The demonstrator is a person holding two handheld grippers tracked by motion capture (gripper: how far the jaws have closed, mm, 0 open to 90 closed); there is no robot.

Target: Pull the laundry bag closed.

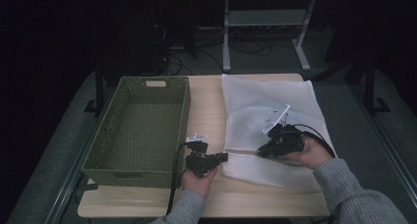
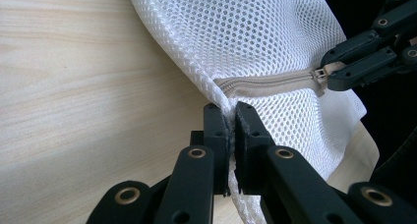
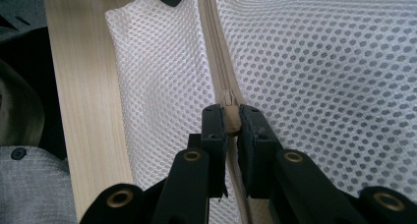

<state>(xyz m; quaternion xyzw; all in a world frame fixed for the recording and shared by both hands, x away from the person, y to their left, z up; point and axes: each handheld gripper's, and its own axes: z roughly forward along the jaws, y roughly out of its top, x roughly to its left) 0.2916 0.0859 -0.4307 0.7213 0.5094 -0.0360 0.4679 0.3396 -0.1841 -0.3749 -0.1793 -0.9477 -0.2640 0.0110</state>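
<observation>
On the table's (image 1: pixel 206 106) right half lies the white mesh laundry bag (image 1: pixel 295 98). The left gripper (image 2: pixel 232 130) pinches its corner edge; the right gripper (image 3: pixel 232 123) is clamped on the zipper pull (image 3: pixel 229 120).

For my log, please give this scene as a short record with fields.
work: zipper of a mesh bag
left gripper: shut on bag edge, at the zipper end
right gripper: shut on zipper pull
zipper: closed between the two grippers
basket: green, left of bag, nothing seen inside
table: light wood
</observation>
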